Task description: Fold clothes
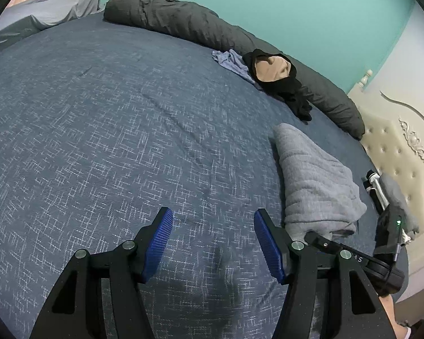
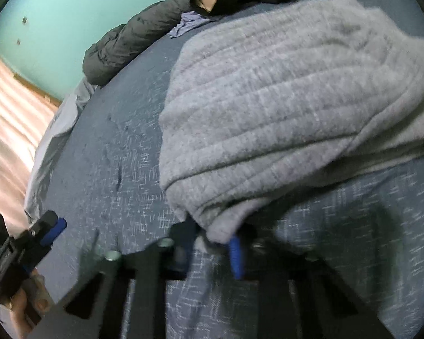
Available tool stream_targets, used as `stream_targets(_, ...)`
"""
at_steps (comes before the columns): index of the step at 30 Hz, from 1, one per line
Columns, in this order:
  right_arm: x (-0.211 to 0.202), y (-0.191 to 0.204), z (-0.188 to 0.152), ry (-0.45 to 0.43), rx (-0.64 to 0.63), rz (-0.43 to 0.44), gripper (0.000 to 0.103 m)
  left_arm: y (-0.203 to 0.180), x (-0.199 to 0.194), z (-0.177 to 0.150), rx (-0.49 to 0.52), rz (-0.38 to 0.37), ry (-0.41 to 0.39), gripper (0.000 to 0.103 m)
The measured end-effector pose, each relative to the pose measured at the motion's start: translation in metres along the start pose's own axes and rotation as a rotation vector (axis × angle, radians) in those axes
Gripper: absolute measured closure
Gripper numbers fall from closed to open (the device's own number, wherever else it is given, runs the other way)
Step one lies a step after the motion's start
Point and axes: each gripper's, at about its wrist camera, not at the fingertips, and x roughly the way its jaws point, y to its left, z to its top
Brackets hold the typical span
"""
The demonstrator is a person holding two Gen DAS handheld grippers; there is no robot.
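A: Why did the right gripper [image 2: 212,250] sit so low at the near edge of the grey knitted garment [image 2: 282,107]?
B: Its jaws had pinched that near hem, probably to lift or drag it; the garment lay bunched on the blue bedspread [image 2: 121,152], toward the headboard [image 1: 393,147] side.
A: And the left gripper [image 1: 213,243]?
B: Spread and empty, it hung over bare bedspread just beside the garment; I judged it waited to take another edge.

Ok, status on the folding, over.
Left claw open, empty over bedspread. Right claw shut on grey sweater edge. Nothing in the way.
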Motion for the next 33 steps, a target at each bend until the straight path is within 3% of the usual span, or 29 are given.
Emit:
stream_targets(10,-0.057,-0.003,-0.004,-0.038,-0.082,-0.001,0.093,-0.019,0.003,-0.004,0.007,-0.036,0.007,0.039)
stream_targets(24,-0.156,-0.088,-0.041,-0.079,0.015,-0.078,0.094,-0.088,0.011,-0.028,0.106,-0.108,0.042,0.039)
stream_targets(33,-0.198,-0.158,-0.039,-0.117,0.110,-0.166,0.094,-0.135,0.043,-0.053,0.193,-0.155,0.135,0.039)
